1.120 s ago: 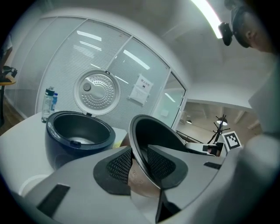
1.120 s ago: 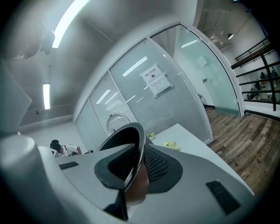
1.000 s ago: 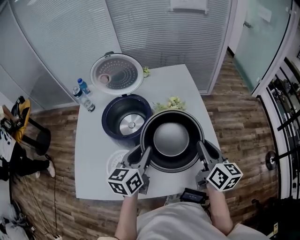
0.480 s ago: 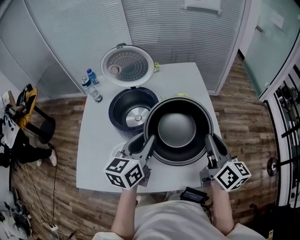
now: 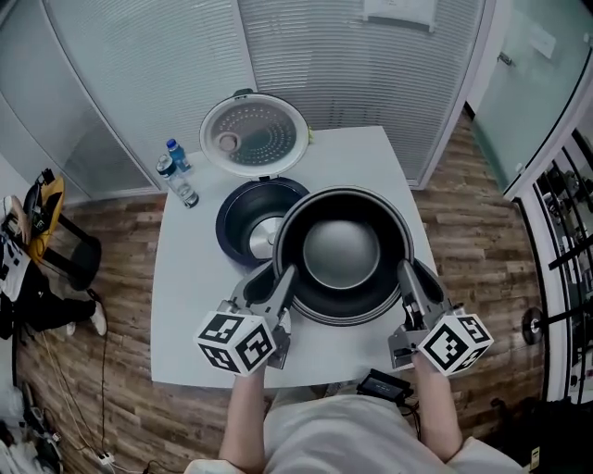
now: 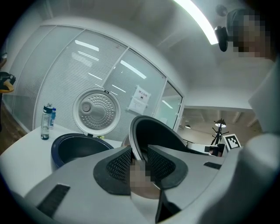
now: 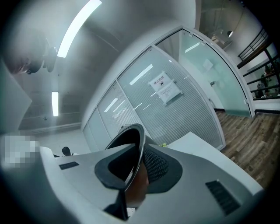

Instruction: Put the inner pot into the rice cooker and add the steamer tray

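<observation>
The left gripper and right gripper are each pinching the inner pot by its rim, at its eight and four o'clock. Over the last second the pot has been rising and closing on the open rice cooker, now covering its four o'clock edge. It is not yet seated; the well is waiting toward ten o'clock.

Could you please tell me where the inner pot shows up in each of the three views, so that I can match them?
Head view: inner pot at centre, overlapping the rice cooker.
Left gripper view: inner pot at centre, rim clamped in the left tongs.
Right gripper view: inner pot left of centre, rim clamped in the right tongs.
Shared landmark: the paper notice on the blinds wall.
</observation>
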